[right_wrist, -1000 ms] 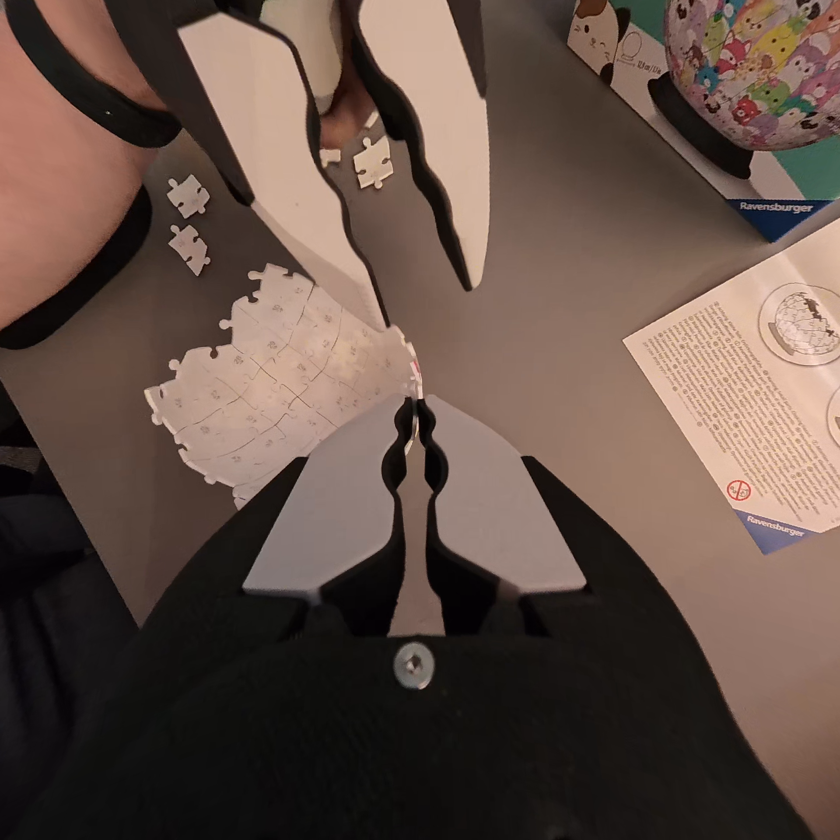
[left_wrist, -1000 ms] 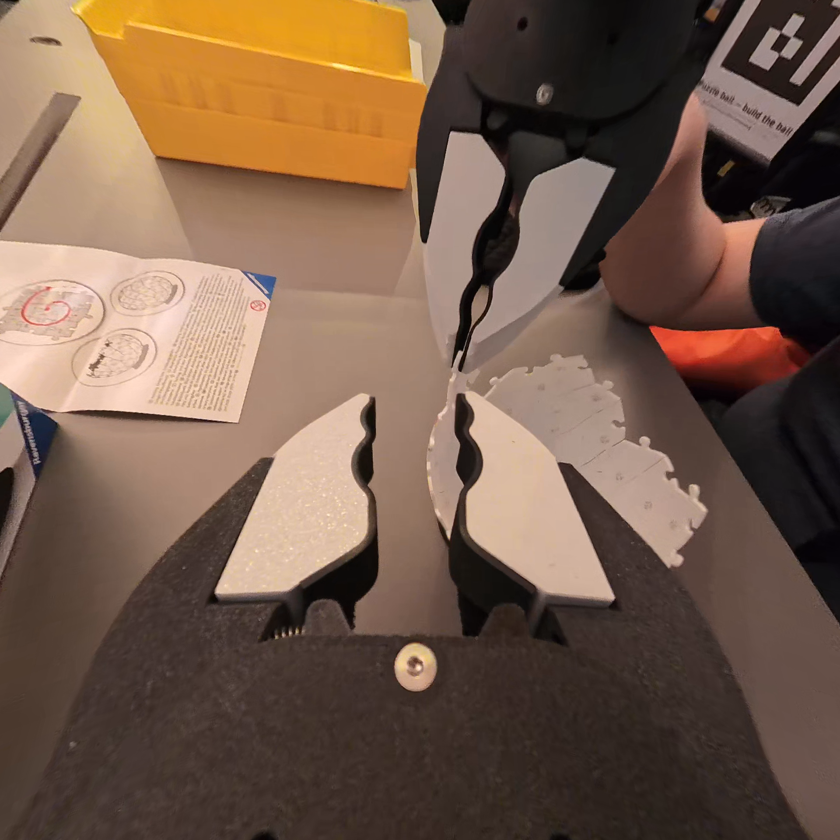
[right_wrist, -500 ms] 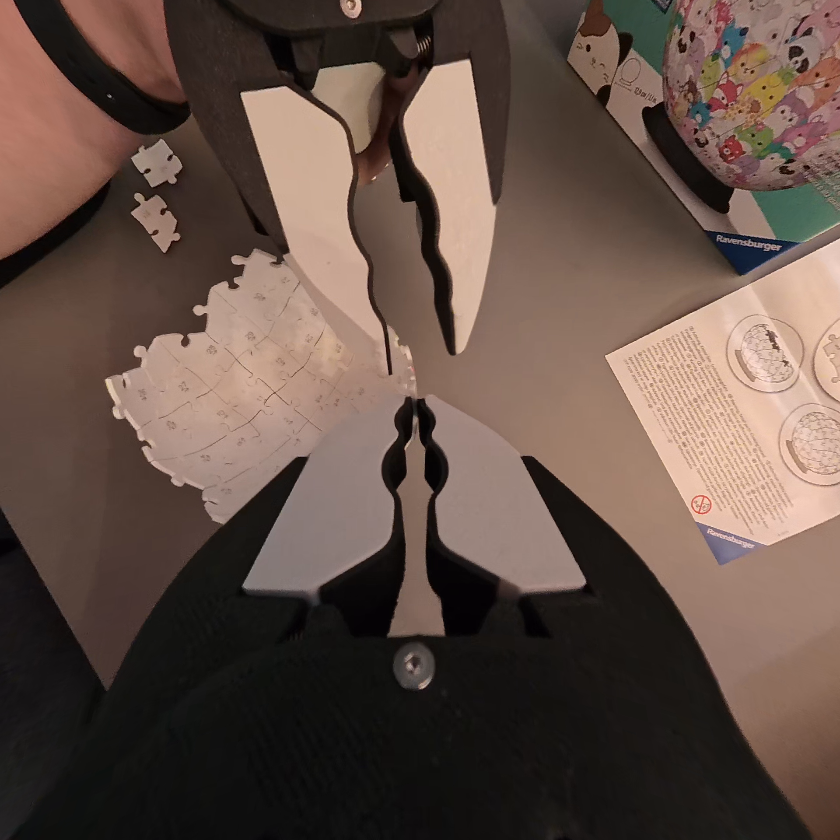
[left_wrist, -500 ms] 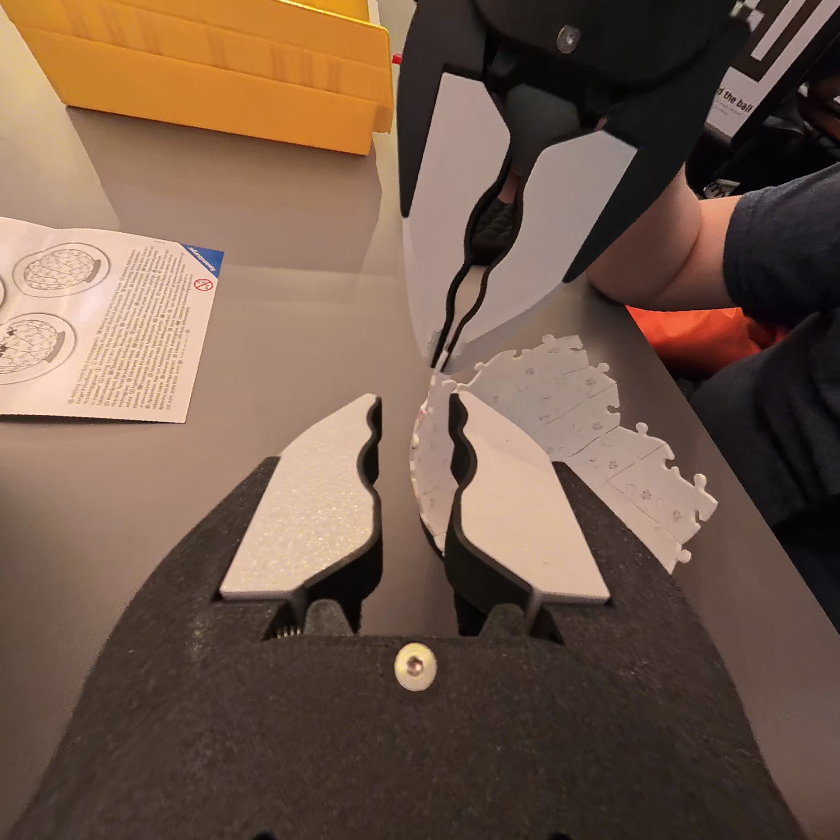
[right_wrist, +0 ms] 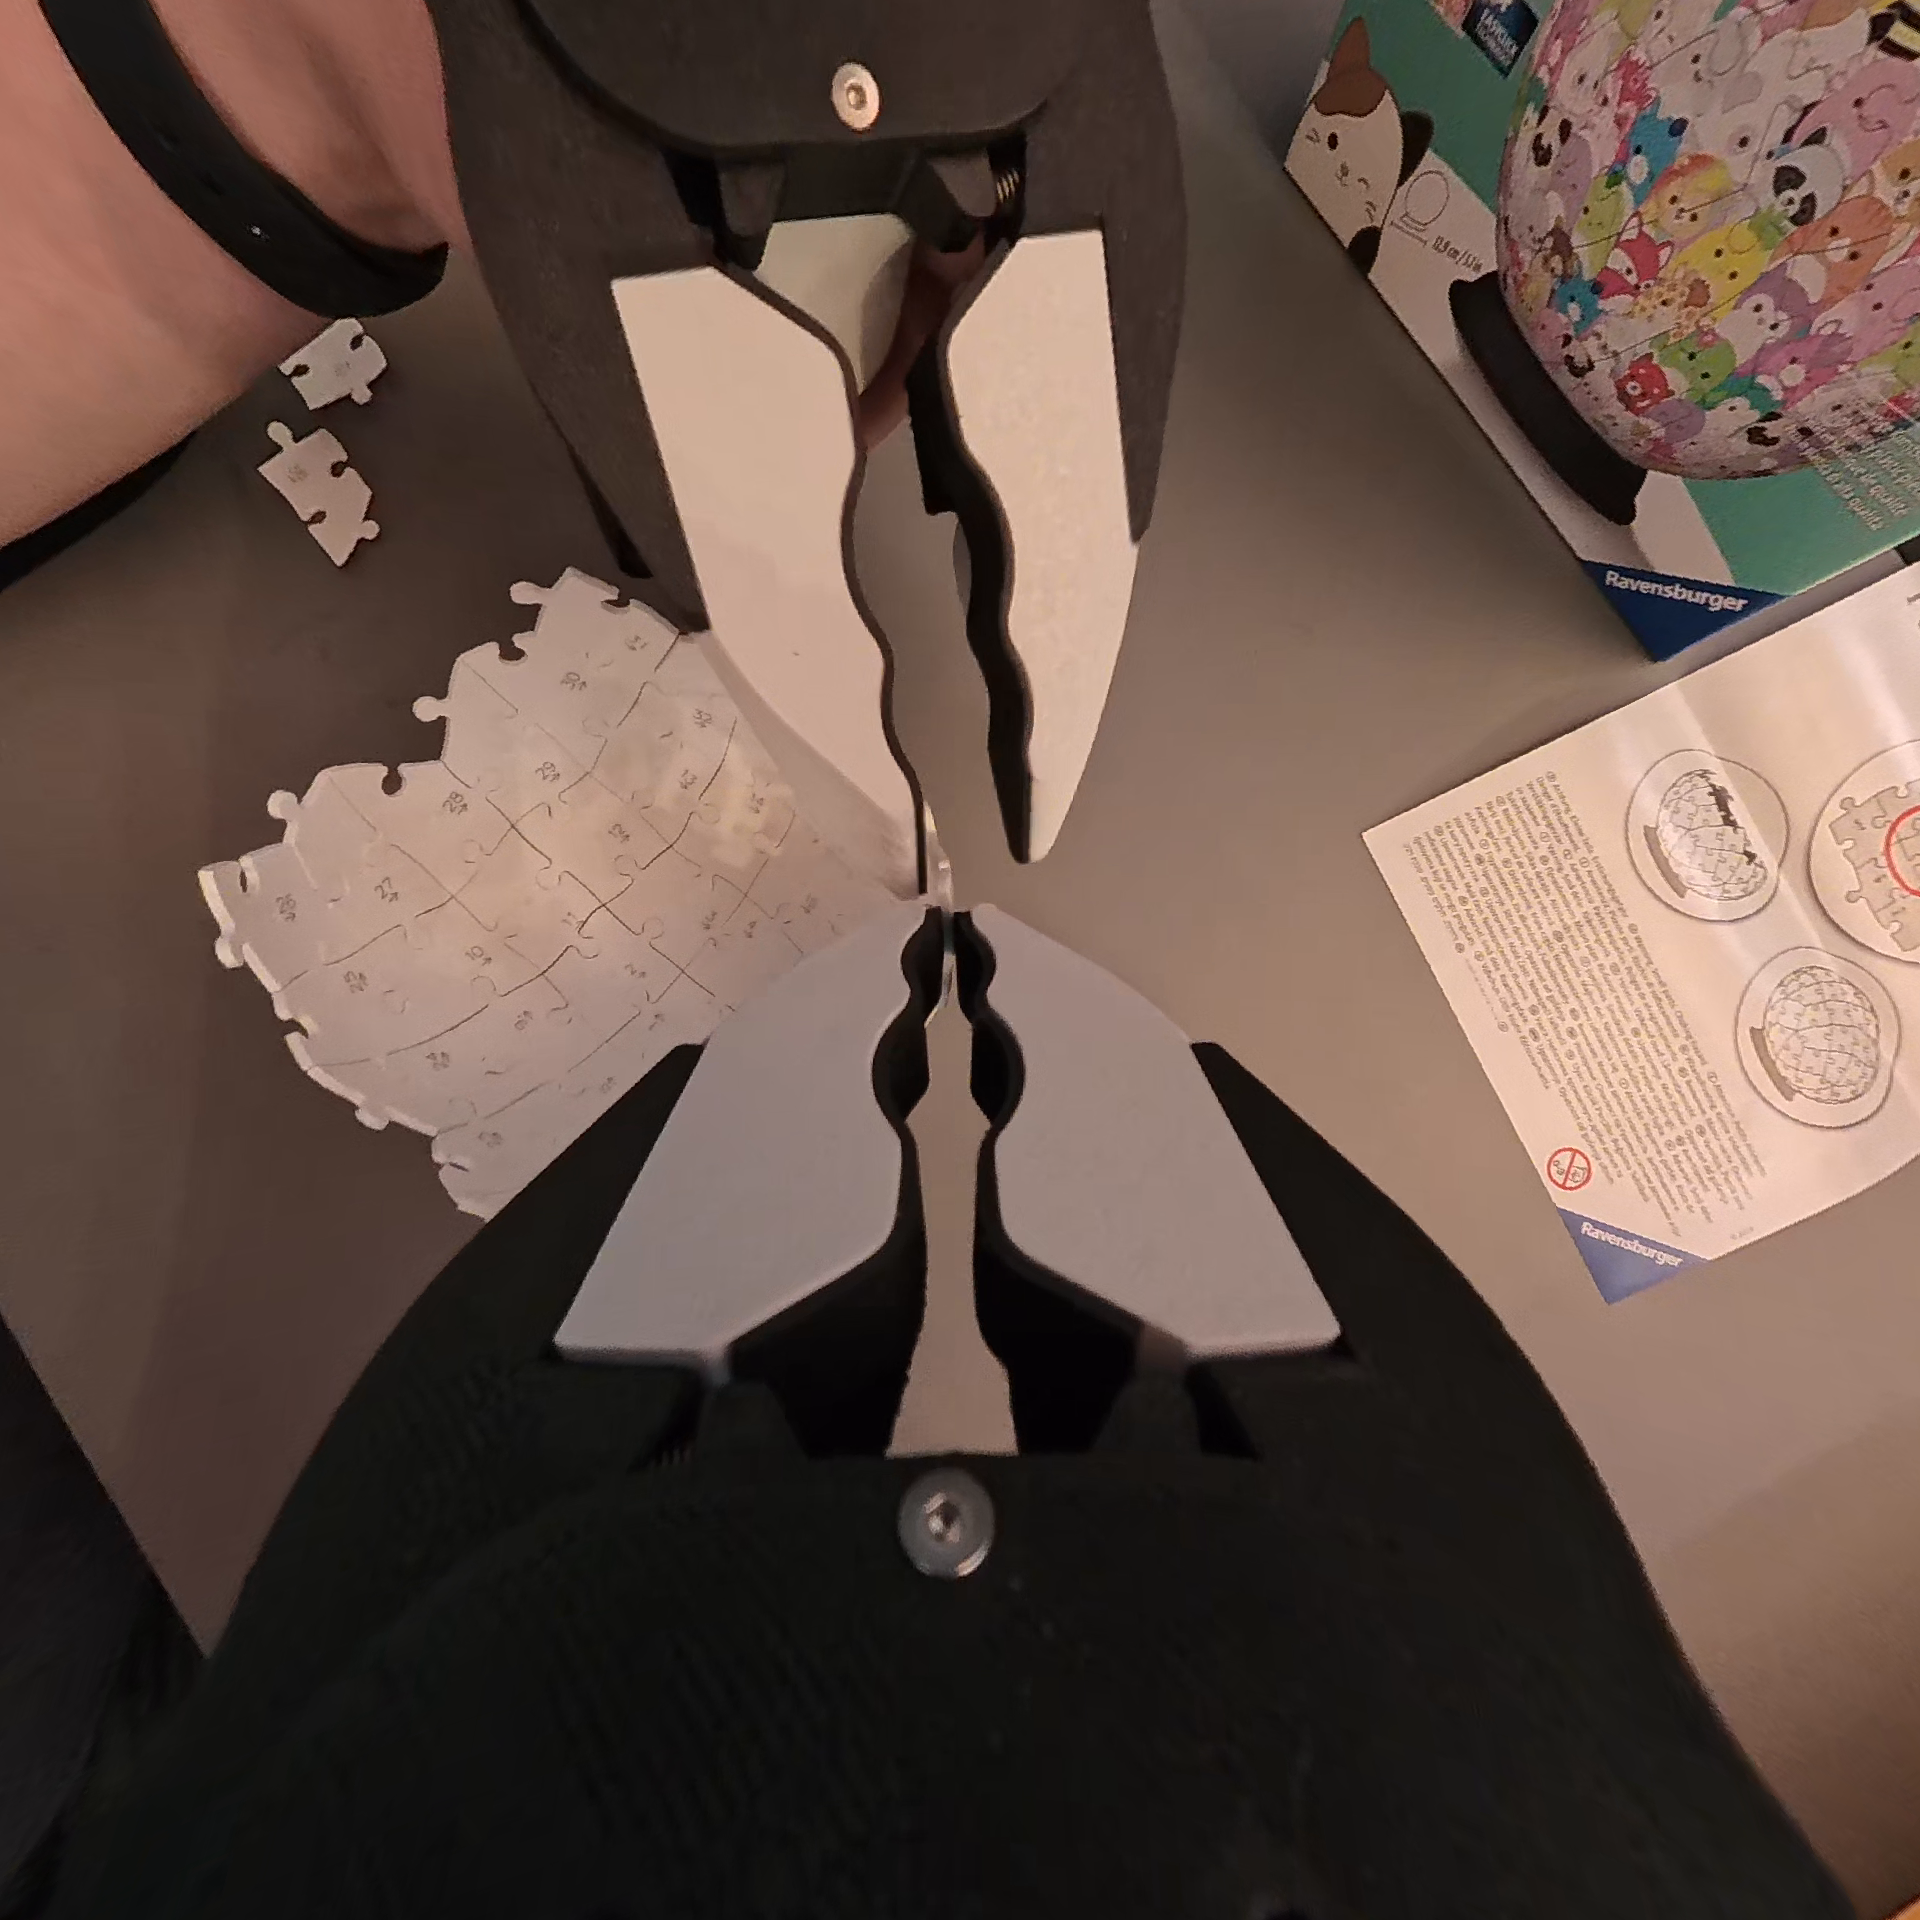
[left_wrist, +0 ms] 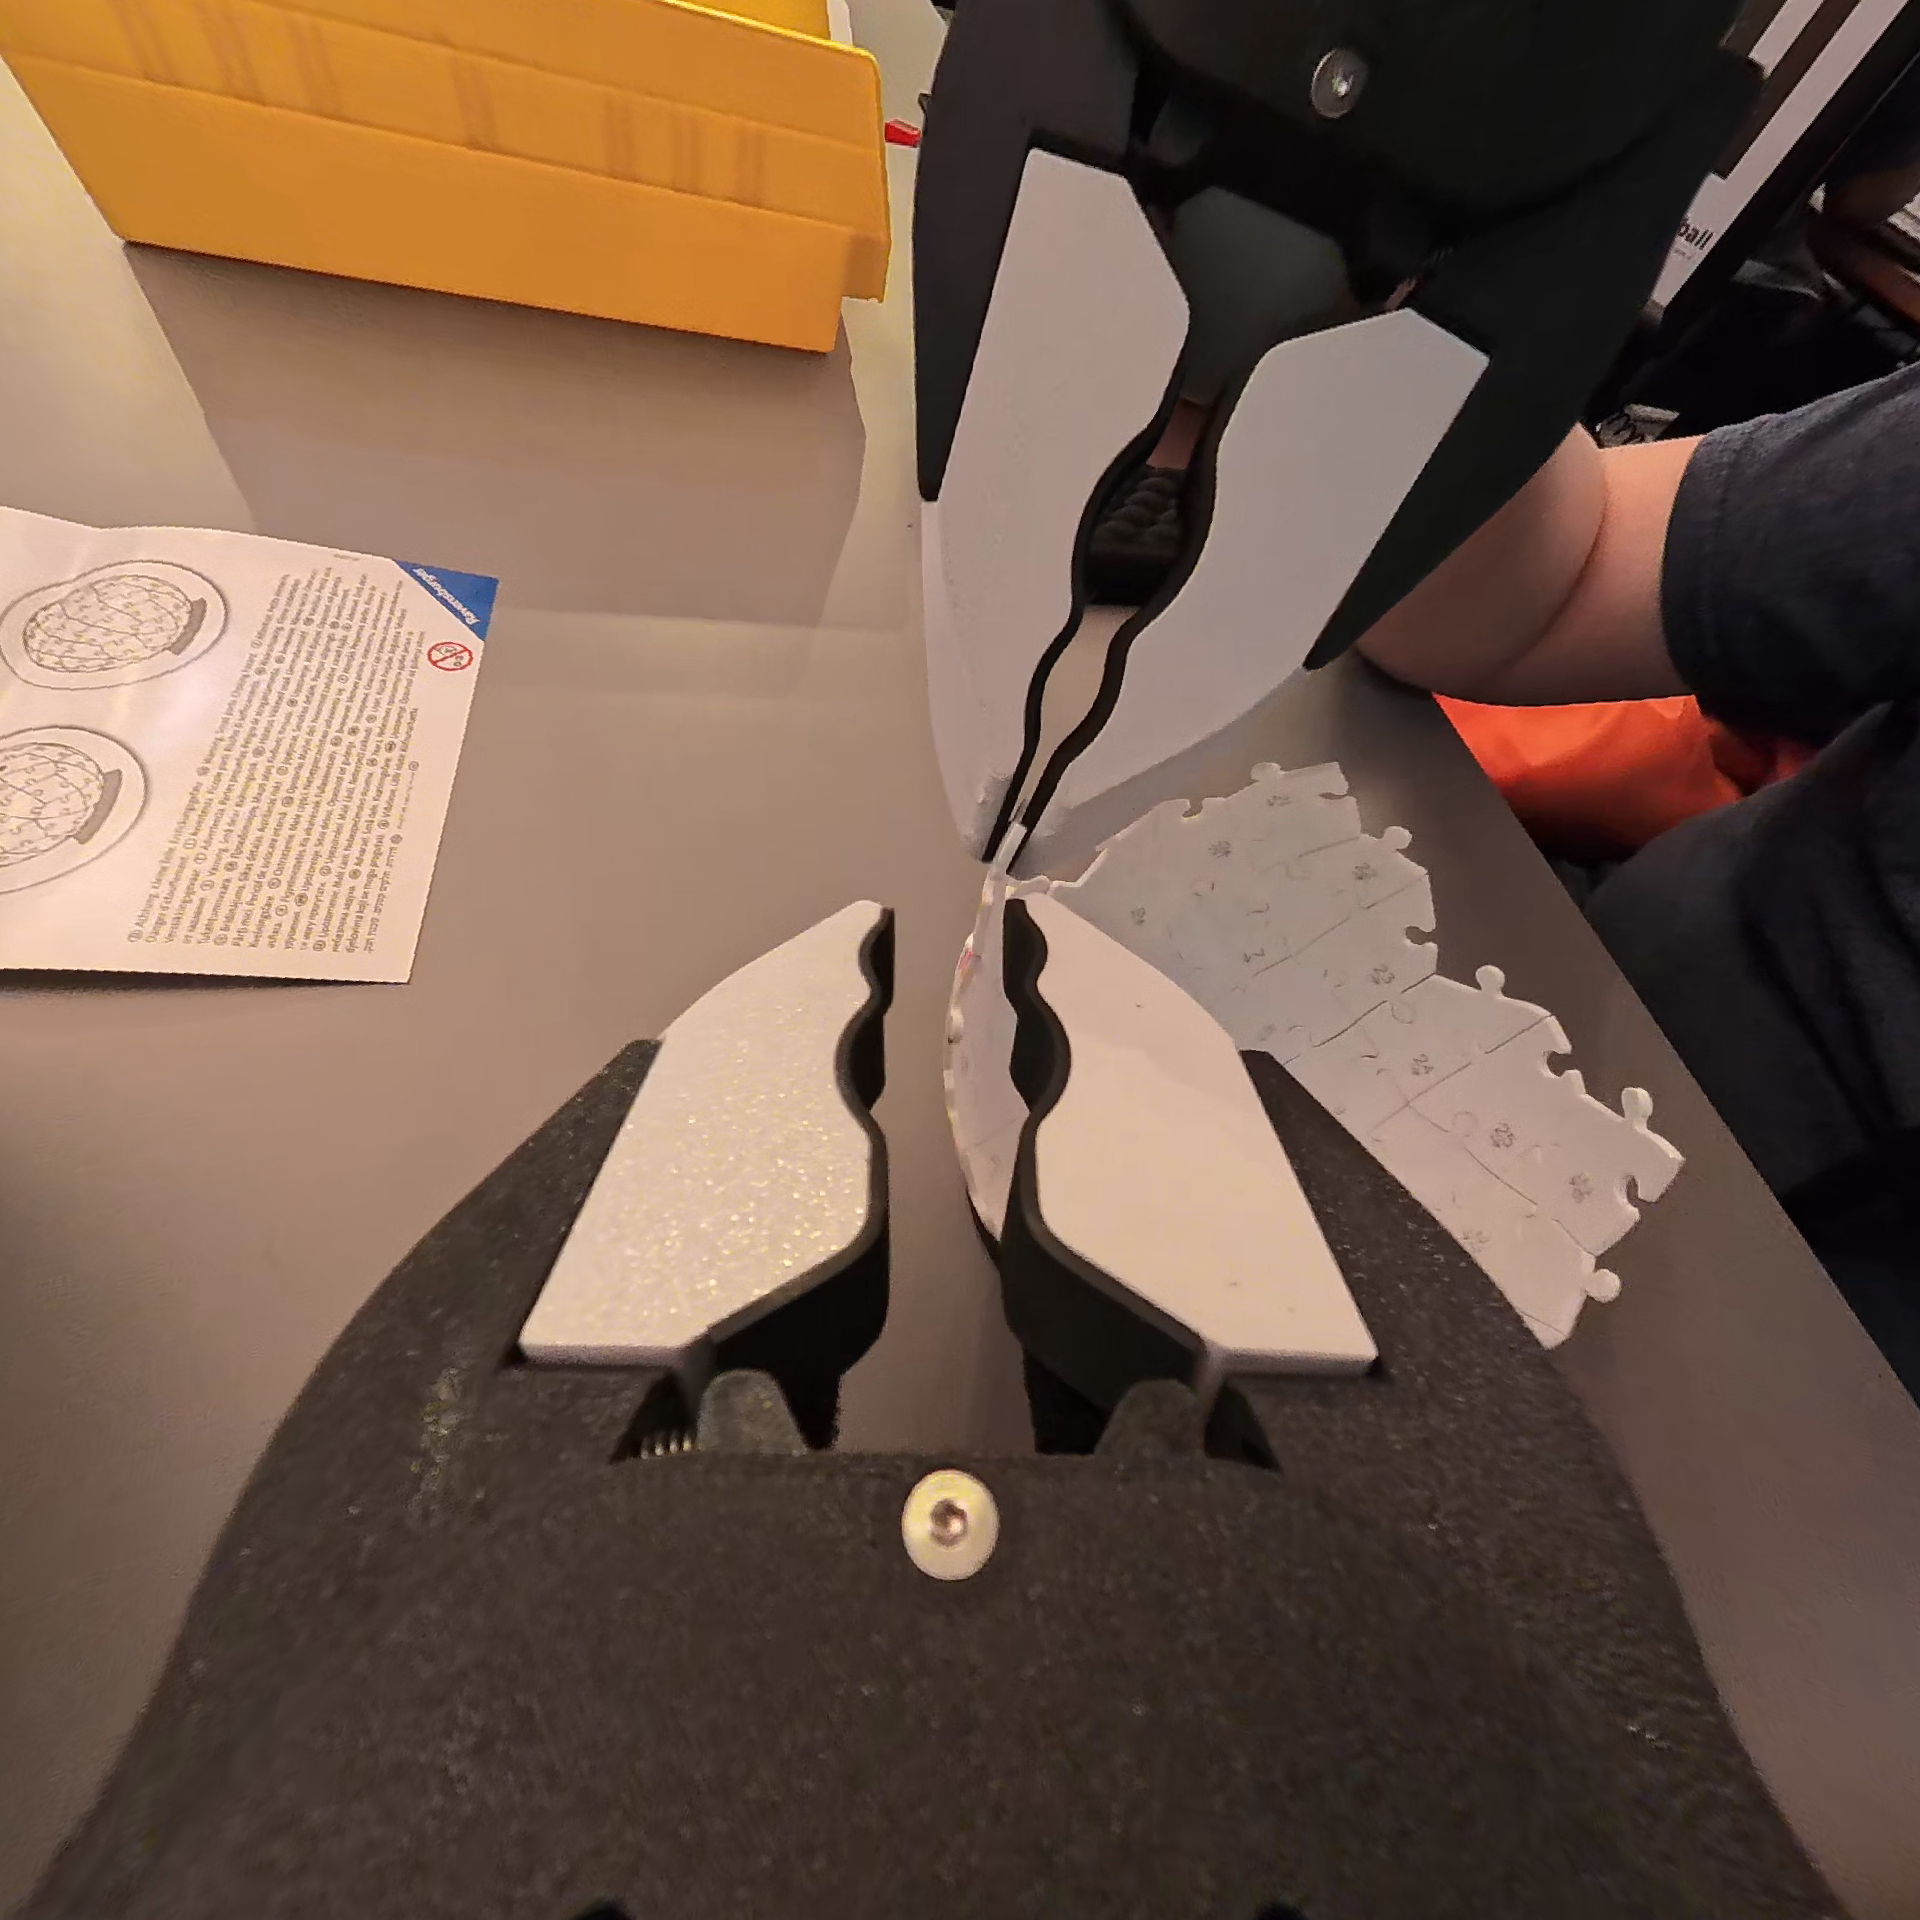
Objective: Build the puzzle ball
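A curved white section of joined puzzle pieces (left_wrist: 1351, 1018) lies back-side up on the grey table, its near edge raised. It also shows in the right wrist view (right_wrist: 499, 914). My right gripper (right_wrist: 943, 920) is shut on the tip of that raised edge; in the left wrist view it (left_wrist: 1003, 842) comes down from above. My left gripper (left_wrist: 948, 914) is open, and the raised edge stands between its fingers, close against the right one. In the right wrist view it (right_wrist: 974, 868) points at my right gripper, tip to tip.
Two loose white pieces (right_wrist: 327, 436) lie beyond the section, beside a person's wrist with a black band (right_wrist: 208, 208). The puzzle box (right_wrist: 1662, 312) and a leaflet (right_wrist: 1662, 987) lie to the right. A yellow bin (left_wrist: 468, 156) stands at the far left. The table edge (left_wrist: 1662, 1091) runs close by. Both grippers' tips are close together, under 4 cm apart.
My left gripper has moved closer to the right one and its jaws have narrowed a little around the raised edge. The right gripper stays shut on the section.
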Demonstrator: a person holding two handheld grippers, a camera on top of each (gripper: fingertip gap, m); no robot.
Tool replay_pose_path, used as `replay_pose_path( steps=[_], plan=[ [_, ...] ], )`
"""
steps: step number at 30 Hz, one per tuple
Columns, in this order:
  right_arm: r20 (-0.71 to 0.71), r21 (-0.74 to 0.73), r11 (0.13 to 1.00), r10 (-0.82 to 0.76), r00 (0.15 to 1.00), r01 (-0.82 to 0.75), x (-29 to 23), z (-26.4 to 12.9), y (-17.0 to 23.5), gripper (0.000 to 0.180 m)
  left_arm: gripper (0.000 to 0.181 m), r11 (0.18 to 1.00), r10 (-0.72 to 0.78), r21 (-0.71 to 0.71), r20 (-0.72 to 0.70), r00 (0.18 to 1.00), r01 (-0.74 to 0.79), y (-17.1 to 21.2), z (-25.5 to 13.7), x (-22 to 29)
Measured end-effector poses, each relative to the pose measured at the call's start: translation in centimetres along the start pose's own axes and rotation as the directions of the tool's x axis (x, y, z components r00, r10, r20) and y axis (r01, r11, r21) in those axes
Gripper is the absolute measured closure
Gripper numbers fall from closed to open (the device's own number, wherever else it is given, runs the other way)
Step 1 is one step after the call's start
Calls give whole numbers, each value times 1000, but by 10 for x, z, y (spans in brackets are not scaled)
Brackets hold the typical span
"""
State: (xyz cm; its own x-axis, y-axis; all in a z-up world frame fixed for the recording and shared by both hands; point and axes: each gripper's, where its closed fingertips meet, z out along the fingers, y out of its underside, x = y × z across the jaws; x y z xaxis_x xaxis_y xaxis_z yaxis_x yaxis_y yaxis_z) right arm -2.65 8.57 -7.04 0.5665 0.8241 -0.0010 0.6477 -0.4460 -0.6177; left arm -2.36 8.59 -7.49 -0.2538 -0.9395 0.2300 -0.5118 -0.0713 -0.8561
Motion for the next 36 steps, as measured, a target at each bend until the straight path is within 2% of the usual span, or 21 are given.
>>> replay_pose_path(
  steps=[3,8,13,17,23,36],
  plan=[
    [-10,-2,1000,-15,1000,15,0,0,0,176,164,1000,11,-13,-7,1000,-11,2,3,1],
    [-10,0,1000,-20,1000,20,1,1,1,176,178,998,53,-29,-14,998,-53,4,4,5],
    [0,15,1000,-11,1000,11,2,0,1,176,178,997,75,-25,-7,997,-76,3,5,5],
    [-26,57,998,34,999,-33,10,-6,-1,163,179,996,92,-16,8,996,-92,2,4,4],
    [181,93,978,168,969,-187,0,-13,10,159,179,994,106,-16,11,994,-106,2,4,5],
    [174,93,981,152,973,-170,-1,1,13,176,179,994,109,1,1,994,-109,2,3,5]
  ],
)
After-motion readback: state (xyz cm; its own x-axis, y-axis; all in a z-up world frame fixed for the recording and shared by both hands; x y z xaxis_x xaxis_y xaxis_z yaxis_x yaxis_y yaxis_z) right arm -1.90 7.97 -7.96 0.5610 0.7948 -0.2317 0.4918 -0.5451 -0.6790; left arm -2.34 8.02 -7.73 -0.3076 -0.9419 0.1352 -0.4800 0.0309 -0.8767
